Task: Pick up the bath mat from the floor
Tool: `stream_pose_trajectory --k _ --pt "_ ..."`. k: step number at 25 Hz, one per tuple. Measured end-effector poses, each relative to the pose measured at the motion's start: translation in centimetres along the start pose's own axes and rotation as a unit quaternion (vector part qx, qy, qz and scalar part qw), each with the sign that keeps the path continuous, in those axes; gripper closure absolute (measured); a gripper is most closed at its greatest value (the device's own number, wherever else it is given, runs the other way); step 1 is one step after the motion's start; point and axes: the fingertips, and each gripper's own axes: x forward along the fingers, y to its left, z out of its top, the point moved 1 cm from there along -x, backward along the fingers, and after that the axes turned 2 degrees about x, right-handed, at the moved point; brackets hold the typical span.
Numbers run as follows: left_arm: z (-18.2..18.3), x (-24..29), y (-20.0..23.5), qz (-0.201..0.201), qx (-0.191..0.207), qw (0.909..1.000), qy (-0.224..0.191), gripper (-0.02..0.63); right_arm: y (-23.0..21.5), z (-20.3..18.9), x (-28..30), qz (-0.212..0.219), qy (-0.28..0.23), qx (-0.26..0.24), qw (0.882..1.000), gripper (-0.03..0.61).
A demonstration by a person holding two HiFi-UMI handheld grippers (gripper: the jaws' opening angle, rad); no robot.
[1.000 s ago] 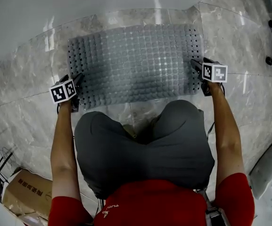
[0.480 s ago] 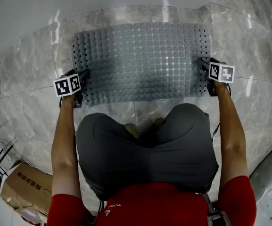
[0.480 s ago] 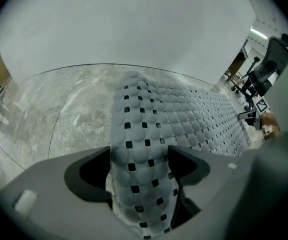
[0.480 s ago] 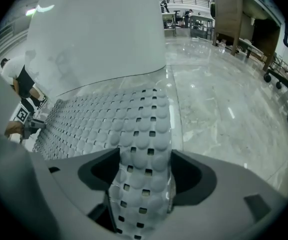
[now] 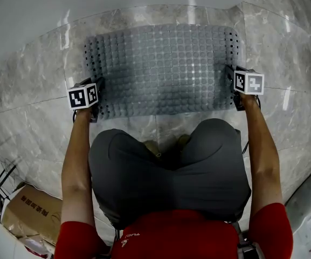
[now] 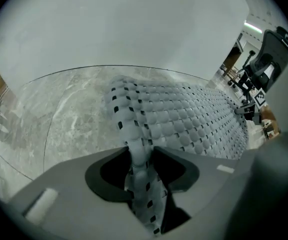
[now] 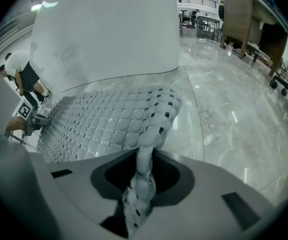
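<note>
The mat (image 5: 163, 69) on the floor (image 5: 31, 80), upper centre, is gripped at its side edges by the left tool (image 5: 96, 100) and right tool (image 5: 232, 88); both jaws have just been closing.

Red short-sleeved shirt (image 5: 171, 236), grey trousers (image 5: 166, 182), black-and-white marker cubes (image 5: 83, 96)

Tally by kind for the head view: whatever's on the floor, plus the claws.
bath mat: 1
claws: 2 (left claw, right claw; the jaws of both have just been closing, and each now pinches an end edge of the mat)
cardboard box: 1
Total: 4
</note>
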Motion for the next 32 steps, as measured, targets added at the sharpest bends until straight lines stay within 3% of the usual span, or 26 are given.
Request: stream_pose_trajectory --k 3,6,13,20,25,32 --pt "0.3 -0.3 -0.6 -0.001 0.006 0.9999 -0.012 0.513 1.3 0.4 -0.7 0.017 -0.006 -0.021 1.0 0.533" --pt "0.6 -1.3 -1.4 -0.018 0.008 0.9993 -0.032 0.559 2.4 0.8 -2.1 0.04 -0.033 -0.027 0.998 0.54" --pt "1.5 -5.1 -3.0 -0.056 -0.004 0.9943 -0.091 0.568 5.2 2.1 -7.3 0.079 -0.107 -0.027 0.991 0.541" --pt "2.4 -10.5 -5.1 -0.074 0.01 0.985 -0.156 0.571 8.3 3.5 -13.0 0.1 -0.172 -0.044 0.979 0.541" --pt "4.3 -14.5 -5.3 -0.066 0.018 0.9732 -0.22 0.572 9.7 5.3 -16.8 0.109 -0.231 -0.042 0.966 0.541" --pt "8.5 -21.7 -7.2 -0.048 0.054 0.9449 -0.32 0.572 12.4 9.9 -23.9 0.123 -0.313 -0.068 0.939 0.543"
